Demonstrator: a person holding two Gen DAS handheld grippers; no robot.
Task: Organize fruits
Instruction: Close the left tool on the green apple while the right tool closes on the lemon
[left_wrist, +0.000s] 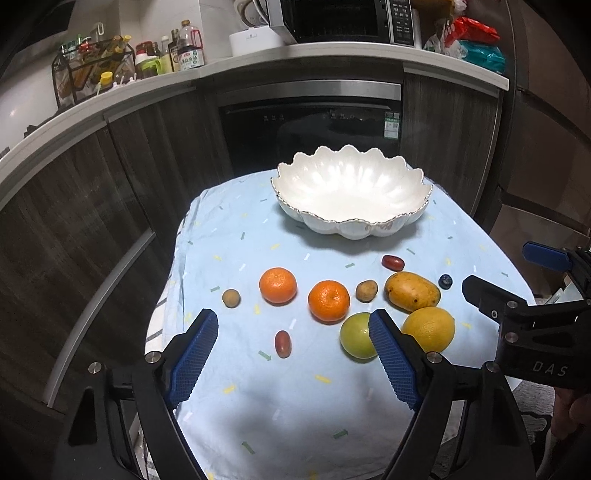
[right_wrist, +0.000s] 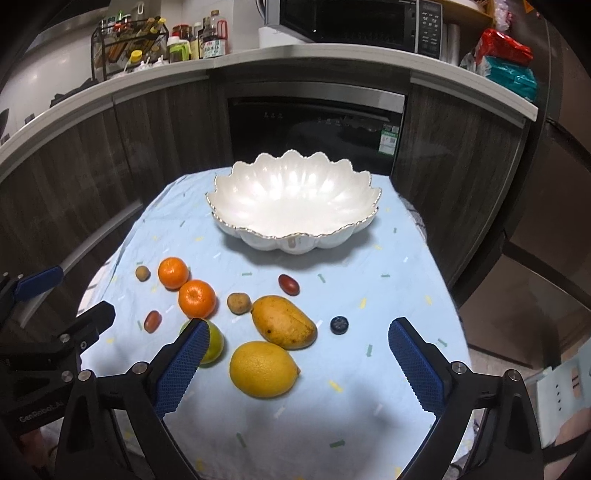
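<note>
A white scalloped bowl (left_wrist: 349, 192) (right_wrist: 291, 206) stands empty at the far side of a light blue cloth (left_wrist: 258, 398). In front of it lie two oranges (left_wrist: 277, 285) (left_wrist: 328, 301), a mango (left_wrist: 412, 291) (right_wrist: 283, 322), a lemon (left_wrist: 429, 329) (right_wrist: 263, 368), a green fruit (left_wrist: 355, 336) (right_wrist: 215, 343), two small brown fruits (left_wrist: 231, 298) (left_wrist: 366, 290), two red dates (left_wrist: 283, 343) (left_wrist: 393, 262) and a blueberry (left_wrist: 445, 281) (right_wrist: 339, 325). My left gripper (left_wrist: 293, 363) is open and empty above the near cloth. My right gripper (right_wrist: 299, 369) is open, with the lemon between its fingers' line of view.
The cloth-covered table (right_wrist: 417, 258) drops off at left, right and far edges. Behind it are dark cabinets and an oven (left_wrist: 310, 122). A counter above carries a bottle rack (left_wrist: 92, 66), a microwave (left_wrist: 343, 18) and bags (left_wrist: 476, 40). The right gripper shows in the left wrist view (left_wrist: 517, 317).
</note>
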